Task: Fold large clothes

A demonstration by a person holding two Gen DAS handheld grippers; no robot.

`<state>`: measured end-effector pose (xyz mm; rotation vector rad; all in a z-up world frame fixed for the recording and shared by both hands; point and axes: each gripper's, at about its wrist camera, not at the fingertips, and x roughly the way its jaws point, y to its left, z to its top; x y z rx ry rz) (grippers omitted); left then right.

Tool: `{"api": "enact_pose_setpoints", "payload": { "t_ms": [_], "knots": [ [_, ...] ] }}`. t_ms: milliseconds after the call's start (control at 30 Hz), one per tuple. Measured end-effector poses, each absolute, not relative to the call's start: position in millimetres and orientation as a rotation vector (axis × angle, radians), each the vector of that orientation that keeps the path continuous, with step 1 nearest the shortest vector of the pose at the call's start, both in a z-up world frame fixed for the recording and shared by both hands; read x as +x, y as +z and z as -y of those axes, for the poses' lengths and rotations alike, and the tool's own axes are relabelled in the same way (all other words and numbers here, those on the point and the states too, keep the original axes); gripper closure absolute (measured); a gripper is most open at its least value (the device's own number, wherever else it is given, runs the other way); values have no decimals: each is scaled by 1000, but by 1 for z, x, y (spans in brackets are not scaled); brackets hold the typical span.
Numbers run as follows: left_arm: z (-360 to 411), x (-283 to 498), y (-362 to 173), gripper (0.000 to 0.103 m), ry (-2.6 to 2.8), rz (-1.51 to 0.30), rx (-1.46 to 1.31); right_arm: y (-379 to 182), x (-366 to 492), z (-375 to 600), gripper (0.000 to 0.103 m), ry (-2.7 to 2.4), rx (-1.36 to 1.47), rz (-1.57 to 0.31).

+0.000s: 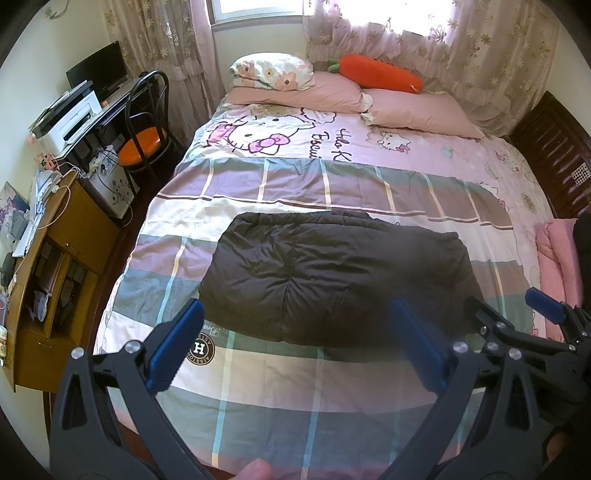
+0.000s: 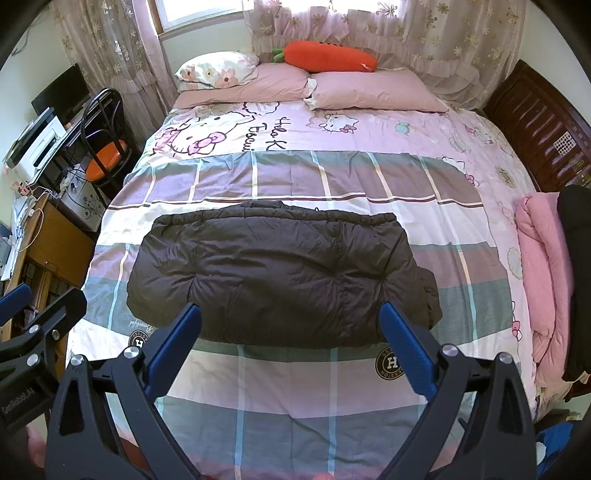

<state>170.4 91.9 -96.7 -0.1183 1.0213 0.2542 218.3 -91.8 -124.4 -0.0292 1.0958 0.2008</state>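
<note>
Right wrist view has the jacket [image 2: 280, 277] mid-frame on the bed [image 2: 295, 406], long axis left-right, just past both grippers' [image 2: 290, 343] spread, empty fingers, neither hand clearly closer.

Bright window [image 1: 258, 7] glare behind curtains; fisheye bends edges, corners dark.

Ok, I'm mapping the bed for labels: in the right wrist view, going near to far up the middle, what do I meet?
Right hand-held gripper → black puffer jacket → plaid quilt → pink pillows → carrot plush → curtain.
</note>
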Motion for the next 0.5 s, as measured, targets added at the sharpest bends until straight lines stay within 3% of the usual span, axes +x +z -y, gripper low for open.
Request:
{"api": "enact_pose_setpoints", "payload": {
  "t_ms": [500],
  "knots": [
    [-95,168,-105,2,247,-1032,-131,-125,214,93,5,200,-29,-1098]
  ]
}}
